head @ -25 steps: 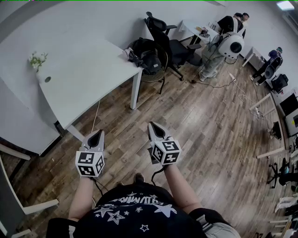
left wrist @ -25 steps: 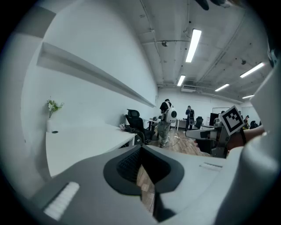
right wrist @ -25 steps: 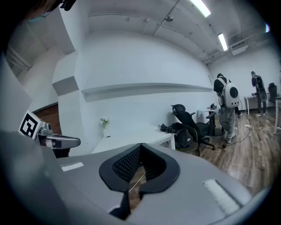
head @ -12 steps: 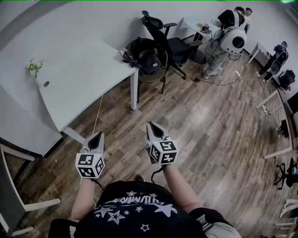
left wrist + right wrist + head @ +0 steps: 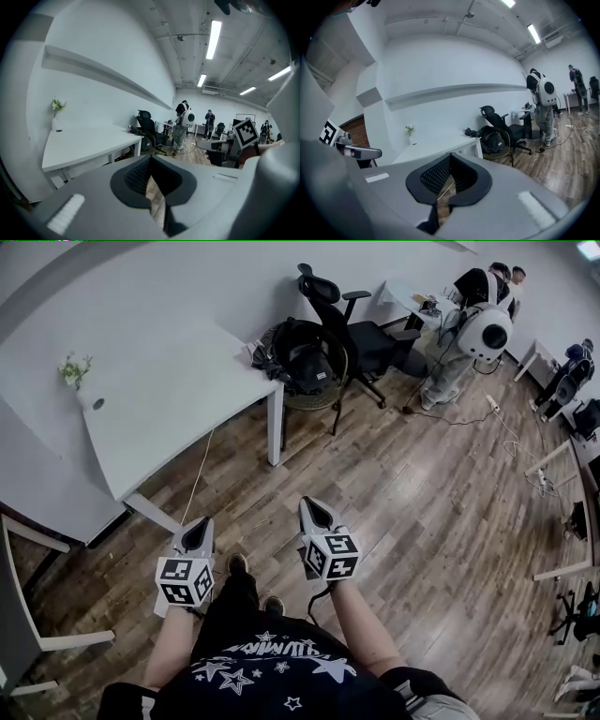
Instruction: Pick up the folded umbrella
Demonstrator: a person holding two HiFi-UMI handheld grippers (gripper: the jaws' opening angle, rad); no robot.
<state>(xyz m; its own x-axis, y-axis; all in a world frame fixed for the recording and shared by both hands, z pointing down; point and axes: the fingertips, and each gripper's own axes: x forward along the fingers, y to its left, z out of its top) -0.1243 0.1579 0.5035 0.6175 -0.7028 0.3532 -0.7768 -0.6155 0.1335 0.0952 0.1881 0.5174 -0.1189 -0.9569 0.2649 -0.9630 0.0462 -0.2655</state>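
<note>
i hold my left tool (image 5: 200, 524) and my right tool (image 5: 312, 506) out in front of me, side by side and apart, both over the wooden floor (image 5: 422, 493), their tips aimed towards the white table (image 5: 169, 409). in each tool's own view the jaws are drawn together with the tips meeting. only floor planks show through the hollow behind the tips, so neither tool grips anything. my shoes (image 5: 238, 564) show on the floor between the two tools.

the folded umbrella (image 5: 255, 351) is, i think, the small bundle lying on the table's corner nearest the chairs, though it is too small in every view for me to be sure. it lies well apart from both tools.

just beside that corner a black backpack (image 5: 300, 357) sits on a round-backed seat, and a black office chair (image 5: 361, 334) stands next to it. a little vase of flowers (image 5: 75, 371) stands near the table's wall side, and a thin cable (image 5: 200, 474) hangs from the table's near edge to the floor. farther across the room several people (image 5: 469, 324) stand by other desks, one of them wearing a white rounded pack.
</note>
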